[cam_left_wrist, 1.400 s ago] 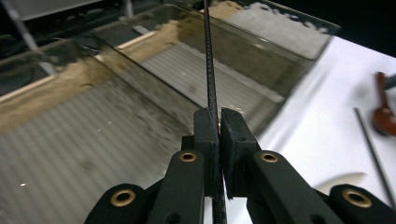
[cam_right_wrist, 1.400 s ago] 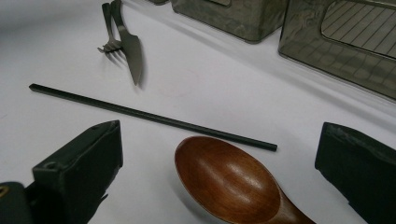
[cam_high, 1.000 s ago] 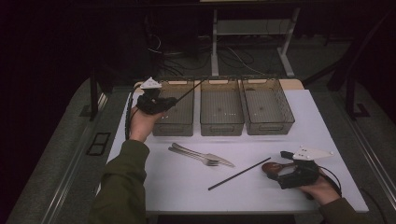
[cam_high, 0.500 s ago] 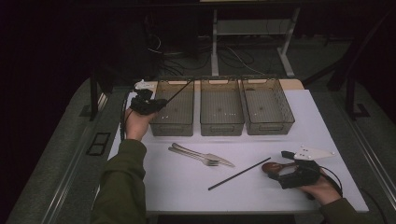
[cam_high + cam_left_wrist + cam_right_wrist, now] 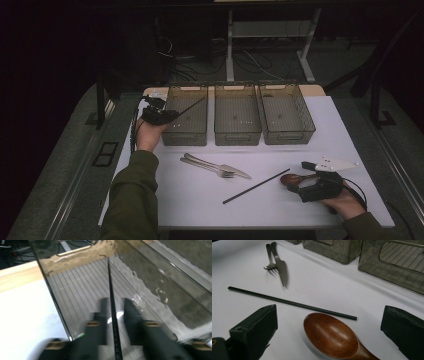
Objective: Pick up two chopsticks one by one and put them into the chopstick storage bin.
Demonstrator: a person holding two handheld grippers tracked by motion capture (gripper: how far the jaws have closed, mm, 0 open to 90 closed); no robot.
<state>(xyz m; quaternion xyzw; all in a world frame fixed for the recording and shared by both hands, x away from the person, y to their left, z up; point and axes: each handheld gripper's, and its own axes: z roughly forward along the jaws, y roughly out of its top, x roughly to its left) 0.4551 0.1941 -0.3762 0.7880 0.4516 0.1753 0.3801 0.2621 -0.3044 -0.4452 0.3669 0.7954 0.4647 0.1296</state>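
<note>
Left gripper (image 5: 113, 315) over the left bin (image 5: 187, 117) at the worktop's far-left corner: jaws have just been opening (chopstick (image 5: 111, 300) between them, pads apart). Release into bin looks underway.

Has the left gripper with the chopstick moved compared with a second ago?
Yes. The left gripper has sunk toward the near end of the left bin, its jaws just opening around the chopstick.
</note>
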